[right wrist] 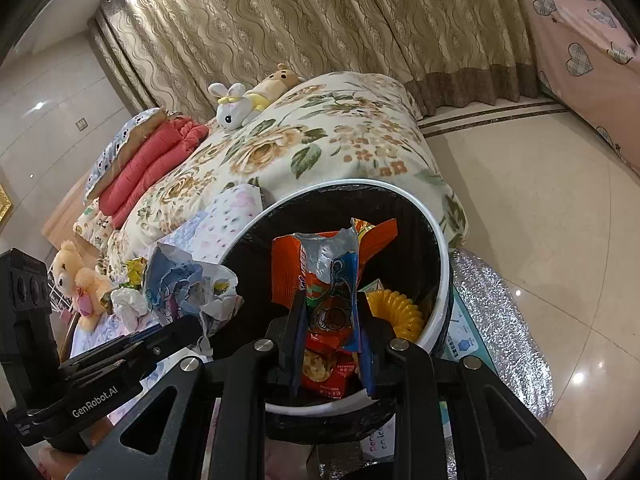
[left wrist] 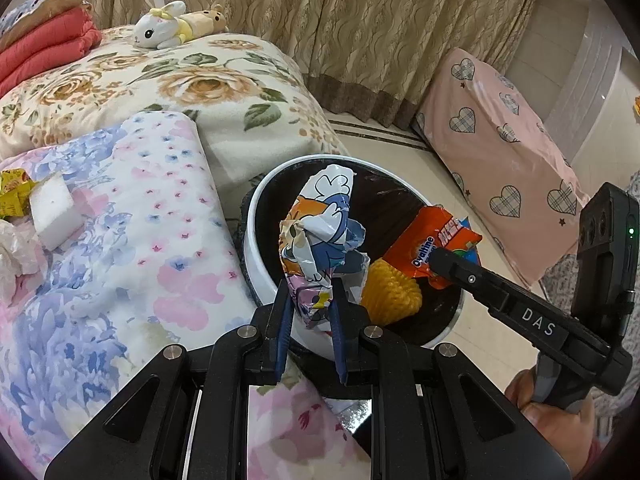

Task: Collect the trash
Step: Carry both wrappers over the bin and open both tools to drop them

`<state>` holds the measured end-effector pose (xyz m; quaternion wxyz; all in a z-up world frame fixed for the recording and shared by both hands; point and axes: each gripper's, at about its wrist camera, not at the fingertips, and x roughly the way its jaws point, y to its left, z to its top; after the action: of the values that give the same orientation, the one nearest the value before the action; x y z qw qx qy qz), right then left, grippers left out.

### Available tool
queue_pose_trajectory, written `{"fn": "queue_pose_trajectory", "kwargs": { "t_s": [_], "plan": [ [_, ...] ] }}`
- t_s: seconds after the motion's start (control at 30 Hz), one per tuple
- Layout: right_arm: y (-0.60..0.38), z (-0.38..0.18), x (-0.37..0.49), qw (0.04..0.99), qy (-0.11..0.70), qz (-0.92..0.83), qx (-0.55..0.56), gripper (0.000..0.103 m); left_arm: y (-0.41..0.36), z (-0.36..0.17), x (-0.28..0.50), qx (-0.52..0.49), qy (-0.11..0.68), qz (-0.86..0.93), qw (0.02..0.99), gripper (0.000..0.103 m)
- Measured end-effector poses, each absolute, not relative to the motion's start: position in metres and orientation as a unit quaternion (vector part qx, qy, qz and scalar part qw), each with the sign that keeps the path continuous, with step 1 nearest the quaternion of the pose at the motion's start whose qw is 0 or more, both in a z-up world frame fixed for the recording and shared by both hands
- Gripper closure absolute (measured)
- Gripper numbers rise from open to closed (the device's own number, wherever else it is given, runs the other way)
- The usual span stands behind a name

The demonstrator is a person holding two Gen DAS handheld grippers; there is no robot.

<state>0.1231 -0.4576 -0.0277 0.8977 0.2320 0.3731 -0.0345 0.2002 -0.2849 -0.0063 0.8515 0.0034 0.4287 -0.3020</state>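
Two wrappers: we hold one in each claw, both above the round white trash bin with a black liner (left wrist: 256, 240).
Left claw: the left claw (left wrist: 310, 300) is closed almost fully on the crumpled white, blue and orange cartoon-printed wrapper (left wrist: 320, 232), gripping its lower end; the rest stands up over the near rim of the bin.
Right claw: the right claw (right wrist: 330, 320) is closed nearly fully on the torn orange and blue foil Ovaltine snack bag (right wrist: 328, 276), which hangs over the open bin.
Handling: we judge that both wrappers are very light, thin and crinkly. The foil looks slippery, so a hold on a folded or bunched part seems safer than on a single edge. Nothing here is fragile.
In the bin: a yellow ribbed plastic piece (right wrist: 396, 312) and red snack packets (right wrist: 326, 372) lie inside.
Trash left: on the pale floral blanket (left wrist: 132, 240) we see a white foam block (left wrist: 54, 210), a yellow crumpled wrapper (left wrist: 14, 196) and a thin crumpled plastic bag (left wrist: 16, 256). They look light and soft as well.
Bed: the cream quilt with large flowers (left wrist: 192, 84) carries a white plush rabbit (left wrist: 160, 26) and a folded red cover (left wrist: 48, 40).
Room: beige patterned curtains (right wrist: 320, 20) hang behind, the floor has glossy cream tiles (right wrist: 540, 220), and a pink cushion with heart prints (left wrist: 492, 152) stands by the wall.
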Motion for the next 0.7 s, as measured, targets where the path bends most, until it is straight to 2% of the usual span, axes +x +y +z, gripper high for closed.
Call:
{"fn": "queue_pose_trajectory", "kwargs": {
  "t_s": [0.5, 0.6, 0.63, 0.67, 0.7],
  "plan": [
    [-0.461, -0.031, 0.136, 0.893, 0.385, -0.035, 0.232, 0.075, -0.294, -0.010, 0.205, 0.014, 0.435, -0.305, 0.847, 0.086],
    [-0.461, -0.031, 0.137, 0.892, 0.387, -0.037, 0.232, 0.062, -0.293, -0.010, 0.205, 0.013, 0.434, -0.302, 0.848, 0.081],
    [-0.462, -0.031, 0.137, 0.891, 0.386, -0.037, 0.234, 0.052, -0.292, -0.010, 0.205, 0.012, 0.434, -0.302, 0.849, 0.079],
    [-0.462, -0.030, 0.136, 0.892, 0.385, -0.038, 0.235, 0.048, -0.291, -0.010, 0.205, 0.010, 0.434, -0.301, 0.849, 0.077],
    [-0.463, -0.029, 0.136, 0.892, 0.383, -0.039, 0.235, 0.047, -0.289, -0.009, 0.205, 0.007, 0.434, -0.300, 0.850, 0.075]
  ]
}}
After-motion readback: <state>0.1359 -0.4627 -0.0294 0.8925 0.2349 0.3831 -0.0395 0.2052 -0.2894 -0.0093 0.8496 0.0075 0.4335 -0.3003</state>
